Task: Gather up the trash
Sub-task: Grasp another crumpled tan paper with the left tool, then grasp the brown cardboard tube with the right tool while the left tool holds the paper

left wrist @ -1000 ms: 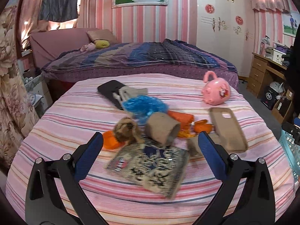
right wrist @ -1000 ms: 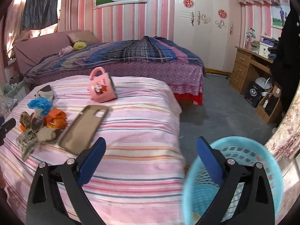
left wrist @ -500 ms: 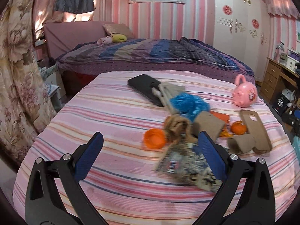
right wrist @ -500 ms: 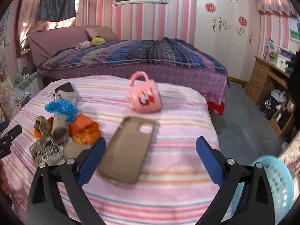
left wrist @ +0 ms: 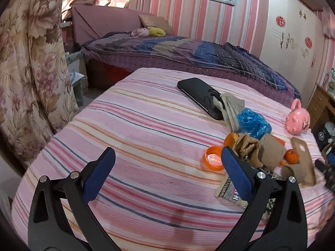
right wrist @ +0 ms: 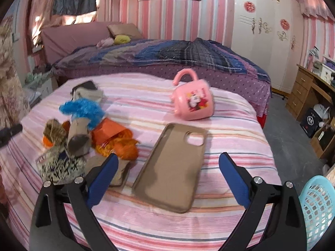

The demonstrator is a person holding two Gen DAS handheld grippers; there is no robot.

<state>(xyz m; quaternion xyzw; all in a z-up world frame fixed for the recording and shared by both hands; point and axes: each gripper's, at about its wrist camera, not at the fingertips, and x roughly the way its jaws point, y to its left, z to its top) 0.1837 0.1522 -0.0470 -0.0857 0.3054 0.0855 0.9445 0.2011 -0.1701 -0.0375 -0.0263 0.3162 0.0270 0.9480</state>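
A pile of trash lies on the pink striped bed (left wrist: 136, 138): an orange cap (left wrist: 213, 160), a cardboard tube (right wrist: 78, 135), a blue plastic wad (right wrist: 82, 109), an orange wrapper (right wrist: 116, 138), a patterned packet (right wrist: 59, 164) and crumpled brown paper (left wrist: 246, 148). My left gripper (left wrist: 165, 172) is open and empty, left of the pile. My right gripper (right wrist: 168, 174) is open and empty above a brown phone case (right wrist: 173, 167). A light blue basket (right wrist: 318, 207) stands on the floor at the right.
A black phone (left wrist: 200, 96) and grey cloth (left wrist: 231, 109) lie behind the pile. A pink mug (right wrist: 193, 101) lies on its side. A second bed (right wrist: 167, 56) is behind, a floral curtain (left wrist: 29, 73) to the left, a wooden desk (right wrist: 309, 90) to the right.
My left gripper has swung left, so the pile now sits at its right. My right gripper has swung left from the basket toward the bed and now faces the phone case.
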